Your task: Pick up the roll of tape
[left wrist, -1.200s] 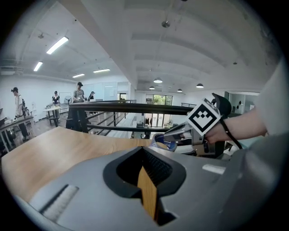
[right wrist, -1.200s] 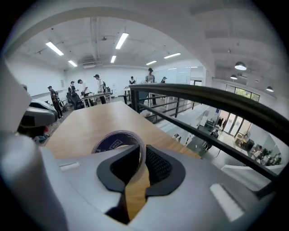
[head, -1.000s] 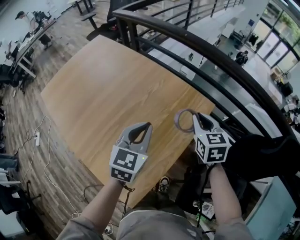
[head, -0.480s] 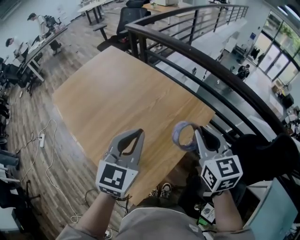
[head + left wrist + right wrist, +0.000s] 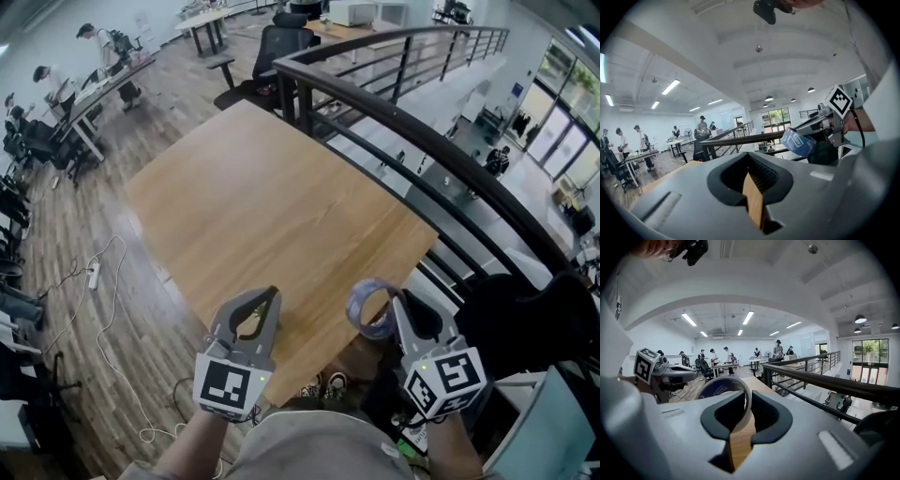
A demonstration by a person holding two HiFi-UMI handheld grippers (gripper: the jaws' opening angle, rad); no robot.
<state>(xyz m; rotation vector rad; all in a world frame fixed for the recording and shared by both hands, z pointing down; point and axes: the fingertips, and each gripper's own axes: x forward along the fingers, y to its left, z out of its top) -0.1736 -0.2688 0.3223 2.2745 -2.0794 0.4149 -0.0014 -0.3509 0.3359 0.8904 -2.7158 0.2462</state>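
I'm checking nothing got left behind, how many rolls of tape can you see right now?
1. The roll of tape is pinched by its wall in the right gripper, held clear of the table. None shows elsewhere.

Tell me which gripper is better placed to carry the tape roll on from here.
Right. The right gripper is clamped on the wall of the tape roll, holding it clear of the table. The left gripper is beside it, jaws together with nothing between them.
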